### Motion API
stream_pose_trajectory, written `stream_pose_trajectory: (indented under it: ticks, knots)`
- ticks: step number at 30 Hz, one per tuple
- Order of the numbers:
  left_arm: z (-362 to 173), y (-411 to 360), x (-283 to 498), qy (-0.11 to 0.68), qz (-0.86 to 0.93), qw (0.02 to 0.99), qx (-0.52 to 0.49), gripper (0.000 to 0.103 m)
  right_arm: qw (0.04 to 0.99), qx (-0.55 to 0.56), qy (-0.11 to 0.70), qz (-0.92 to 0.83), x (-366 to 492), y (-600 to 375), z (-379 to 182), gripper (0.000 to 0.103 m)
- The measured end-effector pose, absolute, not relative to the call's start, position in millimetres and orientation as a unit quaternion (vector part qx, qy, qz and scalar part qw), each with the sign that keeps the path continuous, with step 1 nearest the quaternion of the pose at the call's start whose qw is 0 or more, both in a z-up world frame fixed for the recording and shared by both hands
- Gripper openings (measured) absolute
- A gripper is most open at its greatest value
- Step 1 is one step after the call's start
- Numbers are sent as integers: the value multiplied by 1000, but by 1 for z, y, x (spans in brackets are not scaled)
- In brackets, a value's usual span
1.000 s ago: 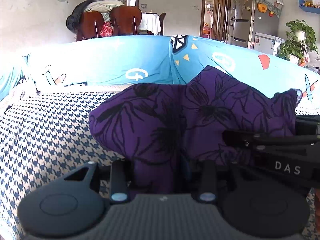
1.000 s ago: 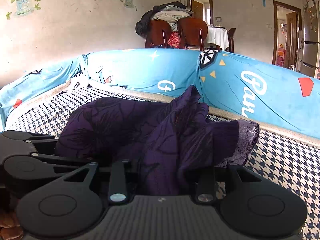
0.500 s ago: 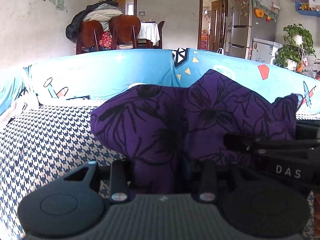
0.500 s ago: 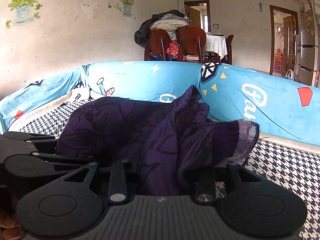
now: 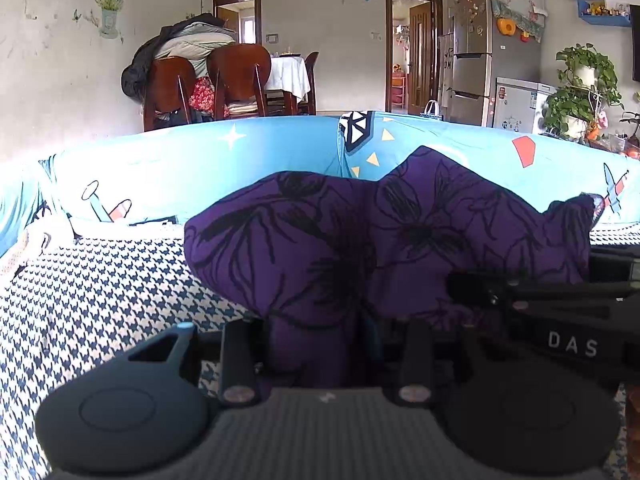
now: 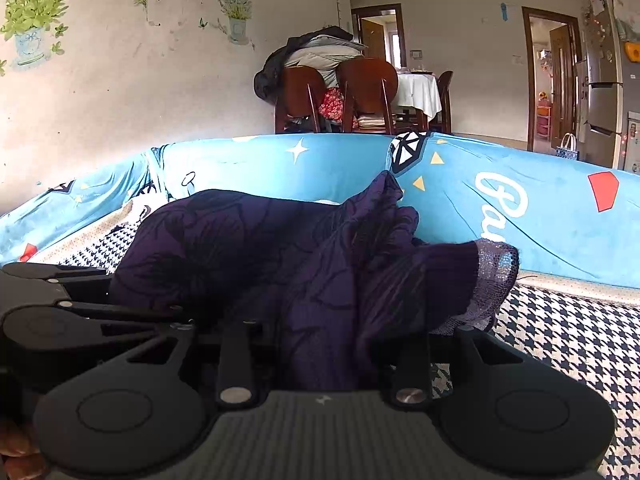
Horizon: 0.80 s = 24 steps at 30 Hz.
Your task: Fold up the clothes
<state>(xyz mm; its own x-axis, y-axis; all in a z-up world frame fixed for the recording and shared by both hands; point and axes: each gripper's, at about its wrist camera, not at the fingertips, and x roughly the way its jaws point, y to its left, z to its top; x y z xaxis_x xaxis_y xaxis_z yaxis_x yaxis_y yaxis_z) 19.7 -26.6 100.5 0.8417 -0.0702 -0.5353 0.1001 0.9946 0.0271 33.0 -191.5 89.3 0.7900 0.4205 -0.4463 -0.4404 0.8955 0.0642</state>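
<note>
Both grippers holding one purple garment above the sofa seat.

Left gripper (image 5: 320,344) is pinching a bunched fold of the purple floral garment (image 5: 380,240); right gripper (image 6: 324,344) is clamping another fold of it (image 6: 288,264) (mesh hem hanging at its right). Cloth is draping between them, over the houndstooth cover (image 5: 88,304), before the blue backrest (image 6: 520,208).

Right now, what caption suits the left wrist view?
Both grippers, left and right, hold a bunched purple garment above a houndstooth sofa.
</note>
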Motion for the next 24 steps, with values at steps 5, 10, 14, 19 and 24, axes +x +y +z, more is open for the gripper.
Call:
stream_pose_trajectory:
  ticks: [5, 10, 14, 19, 24]
  knots:
    - [103, -25, 29, 275, -47, 960, 35, 35, 948, -13, 229, 221, 39, -188, 91, 38]
    - [103, -24, 40, 273, -49, 960, 42, 35, 949, -6, 231, 214, 47, -184, 90, 38]
    - [100, -22, 49, 273, -49, 960, 46, 35, 950, -3, 231, 211, 53, -181, 88, 38]
    - [95, -19, 60, 276, -45, 959, 44, 35, 950, -3, 234, 208, 61, -175, 86, 38]
    - [92, -13, 70, 277, -43, 959, 37, 35, 951, -4, 232, 206, 68, -170, 85, 38]
